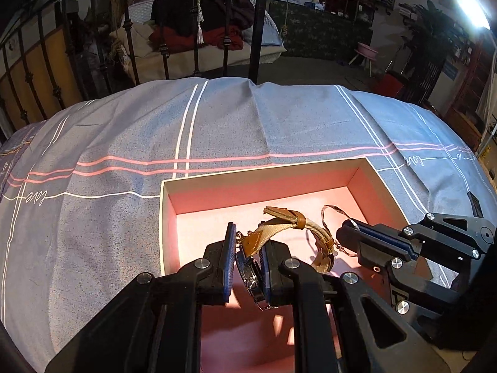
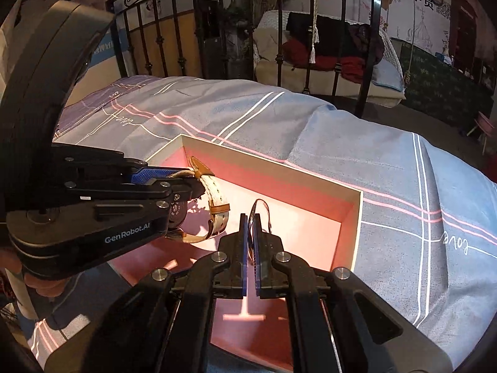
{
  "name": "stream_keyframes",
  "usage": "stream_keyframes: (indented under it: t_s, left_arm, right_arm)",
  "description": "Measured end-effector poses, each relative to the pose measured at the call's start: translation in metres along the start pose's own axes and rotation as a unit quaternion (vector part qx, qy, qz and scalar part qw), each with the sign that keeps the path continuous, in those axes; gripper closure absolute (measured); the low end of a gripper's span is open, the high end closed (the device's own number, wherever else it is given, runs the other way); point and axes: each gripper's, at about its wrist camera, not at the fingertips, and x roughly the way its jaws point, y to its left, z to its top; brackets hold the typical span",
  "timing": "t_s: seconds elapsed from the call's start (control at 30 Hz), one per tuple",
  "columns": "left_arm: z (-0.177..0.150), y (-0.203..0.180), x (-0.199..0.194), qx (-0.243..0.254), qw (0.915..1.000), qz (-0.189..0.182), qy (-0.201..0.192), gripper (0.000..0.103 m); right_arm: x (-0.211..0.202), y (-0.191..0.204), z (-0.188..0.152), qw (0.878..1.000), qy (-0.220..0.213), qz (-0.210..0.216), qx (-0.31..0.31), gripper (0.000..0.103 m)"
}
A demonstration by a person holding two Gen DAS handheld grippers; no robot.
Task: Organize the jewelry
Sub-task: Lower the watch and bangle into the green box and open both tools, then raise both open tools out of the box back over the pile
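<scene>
A pink-lined open box (image 1: 261,183) (image 2: 357,217) lies on the bed. My left gripper (image 1: 247,242) is shut on a wristwatch (image 1: 251,273) with a beige and tan strap (image 1: 279,227), held over the box floor. In the right wrist view the watch strap (image 2: 217,199) hangs from the left gripper (image 2: 186,183). My right gripper (image 2: 251,220) is shut on a thin clear band (image 2: 262,208) that loops up from its tips, inside the box. In the left wrist view the right gripper (image 1: 351,227) sits just right of the watch, with the band (image 1: 334,209) arching from it.
The box rests on a blue-grey bedspread (image 1: 124,143) (image 2: 403,168) with pink and white stripes. A black iron bed frame (image 1: 257,31) (image 2: 366,46) stands behind, with a white wicker seat holding dark and red clothes (image 1: 198,31) beyond.
</scene>
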Motion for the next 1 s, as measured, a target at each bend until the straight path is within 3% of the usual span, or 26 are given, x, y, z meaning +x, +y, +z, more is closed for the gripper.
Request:
stream_keyframes:
  t_s: [0.3, 0.4, 0.47, 0.5, 0.53, 0.67, 0.73, 0.77, 0.9, 1.0]
  left_arm:
    - [0.000, 0.007, -0.006, -0.005, 0.9998, 0.020, 0.008, 0.087]
    - [0.001, 0.009, -0.026, -0.010, 0.9998, 0.014, -0.007, 0.075]
    - [0.000, 0.008, -0.047, -0.010, 0.9995, 0.009, -0.030, 0.060]
    - [-0.001, 0.007, -0.057, -0.008, 0.9991, 0.005, -0.041, 0.056]
    - [-0.002, 0.006, -0.069, -0.006, 0.9987, 0.001, -0.051, 0.049]
    - [-0.020, 0.000, -0.109, 0.006, 0.9964, -0.012, -0.084, 0.032]
    - [-0.040, -0.005, -0.122, 0.016, 0.9955, -0.017, -0.092, 0.026]
    - [-0.051, -0.009, -0.125, 0.020, 0.9955, -0.019, -0.091, 0.023]
    - [-0.100, -0.028, -0.119, 0.036, 0.9968, -0.040, -0.058, 0.021]
    - [-0.131, -0.041, -0.108, 0.039, 0.9979, -0.034, -0.039, 0.021]
  right_arm:
    - [-0.001, 0.004, -0.002, 1.000, 0.016, -0.015, 0.002, 0.099]
    - [-0.013, 0.005, -0.004, 1.000, 0.011, -0.028, 0.001, 0.097]
    - [-0.029, 0.005, -0.006, 0.999, -0.004, -0.035, 0.010, 0.080]
    - [-0.040, 0.005, -0.007, 0.999, -0.018, -0.039, 0.015, 0.054]
    - [-0.052, 0.006, -0.009, 0.998, -0.034, -0.042, 0.019, 0.036]
    - [-0.098, 0.006, -0.026, 0.995, -0.077, -0.054, 0.038, 0.029]
    - [-0.118, 0.002, -0.042, 0.992, -0.096, -0.059, 0.062, 0.014]
    - [-0.127, -0.001, -0.052, 0.990, -0.100, -0.058, 0.075, 0.012]
    - [-0.144, -0.013, -0.100, 0.983, -0.093, -0.065, 0.143, 0.008]
    - [-0.147, -0.008, -0.131, 0.985, -0.071, -0.074, 0.139, 0.010]
